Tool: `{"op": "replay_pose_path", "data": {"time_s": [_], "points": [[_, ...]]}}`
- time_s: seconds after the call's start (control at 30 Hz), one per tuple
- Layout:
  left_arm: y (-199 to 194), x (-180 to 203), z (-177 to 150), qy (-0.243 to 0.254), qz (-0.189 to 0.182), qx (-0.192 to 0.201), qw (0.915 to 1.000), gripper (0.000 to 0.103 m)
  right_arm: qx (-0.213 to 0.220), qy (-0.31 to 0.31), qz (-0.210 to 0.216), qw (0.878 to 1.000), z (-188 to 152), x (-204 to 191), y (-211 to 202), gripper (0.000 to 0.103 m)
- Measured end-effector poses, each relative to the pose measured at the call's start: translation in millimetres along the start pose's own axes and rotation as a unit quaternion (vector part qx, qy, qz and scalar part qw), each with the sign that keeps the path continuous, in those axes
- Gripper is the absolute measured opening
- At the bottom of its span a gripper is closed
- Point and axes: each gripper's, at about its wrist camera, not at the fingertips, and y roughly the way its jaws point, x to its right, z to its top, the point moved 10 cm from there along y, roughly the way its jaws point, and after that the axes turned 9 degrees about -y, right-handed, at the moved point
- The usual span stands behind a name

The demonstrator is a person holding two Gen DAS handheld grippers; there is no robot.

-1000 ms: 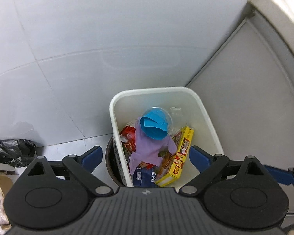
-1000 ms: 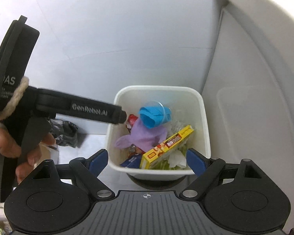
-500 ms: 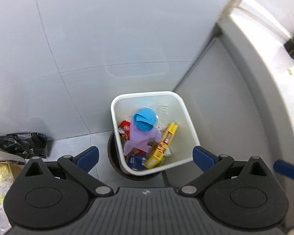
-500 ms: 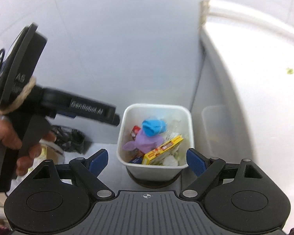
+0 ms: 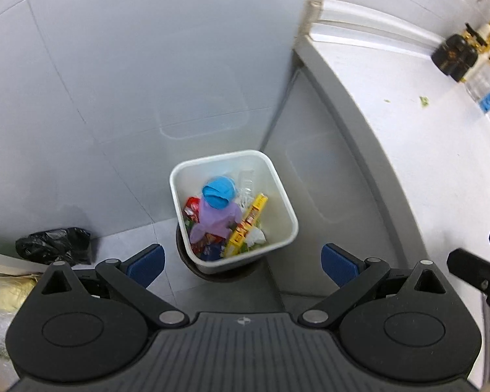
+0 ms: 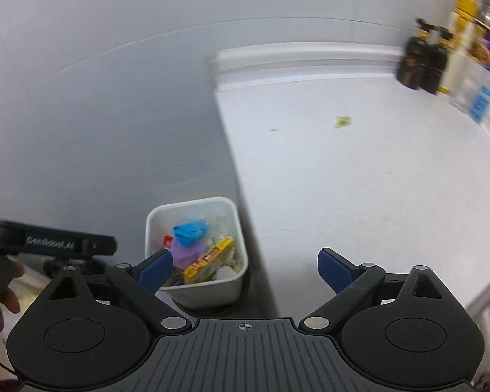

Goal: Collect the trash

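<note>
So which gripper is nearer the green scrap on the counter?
Right. The right gripper hangs over the counter edge with the green scrap ahead; the left gripper is above the bin, beside the counter.

You are lifting both grippers away from the white bin [image 5: 285, 215], which is shrinking below them. Your right gripper [image 6: 245, 266] is swinging toward the countertop [image 6: 359, 176] beside the bin, its empty jaws just opening wider. Your left gripper [image 5: 241, 261] is finishing its opening, also empty.
</note>
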Motion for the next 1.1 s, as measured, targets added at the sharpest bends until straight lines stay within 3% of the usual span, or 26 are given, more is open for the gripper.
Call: {"op": "replay_pose_path", "data": {"time_s": [0.37, 0.73, 1.1], "points": [[-29.1, 26.3, -3.3, 0.001, 0.024, -0.011, 0.9996, 0.102, 0.002, 0.025, -0.02, 0.999, 6.1, 30.0, -37.9, 0.101], [-45.6, 48.3, -12.2, 0.015, 0.049, 0.004, 0.9987, 0.102, 0.011, 0.008, -0.011, 1.0, 5.0, 29.6, -46.3, 0.101], [-54.7, 56.4, -13.8, 0.015, 0.046, 0.02, 0.9986, 0.102, 0.003, 0.02, -0.022, 1.0, 0.9, 45.3, -45.4, 0.101]]}}
